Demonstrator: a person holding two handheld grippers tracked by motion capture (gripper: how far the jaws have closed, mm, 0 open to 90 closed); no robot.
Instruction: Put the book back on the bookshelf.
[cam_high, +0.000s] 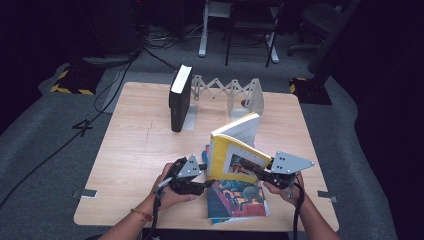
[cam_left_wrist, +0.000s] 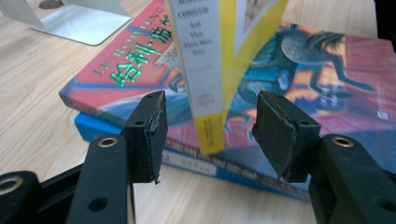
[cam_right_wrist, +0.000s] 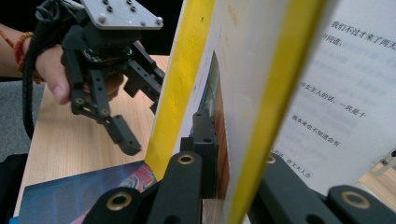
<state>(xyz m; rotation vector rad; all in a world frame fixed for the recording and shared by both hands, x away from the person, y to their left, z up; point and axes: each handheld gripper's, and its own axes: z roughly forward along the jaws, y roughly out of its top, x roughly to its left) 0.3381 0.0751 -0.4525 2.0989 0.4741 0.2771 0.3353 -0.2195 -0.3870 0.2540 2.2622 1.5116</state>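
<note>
Right tool (cam_high: 264, 174) is clamped on the yellow paperback (cam_high: 235, 150), held upright over the stacked books (cam_high: 237, 200) at the counter's (cam_high: 135, 150) near edge. Left tool (cam_left_wrist: 208, 126) stands released, pads astride the spine without contact. Recommended: keep the right grip firm and withdraw the left tool squarely, so the spine is not snagged.

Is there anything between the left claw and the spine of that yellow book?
Nothing visible does. The left claw is open with the yellow book spine already between its pads, clear on both sides. The right claw grips the book's cover.
</note>
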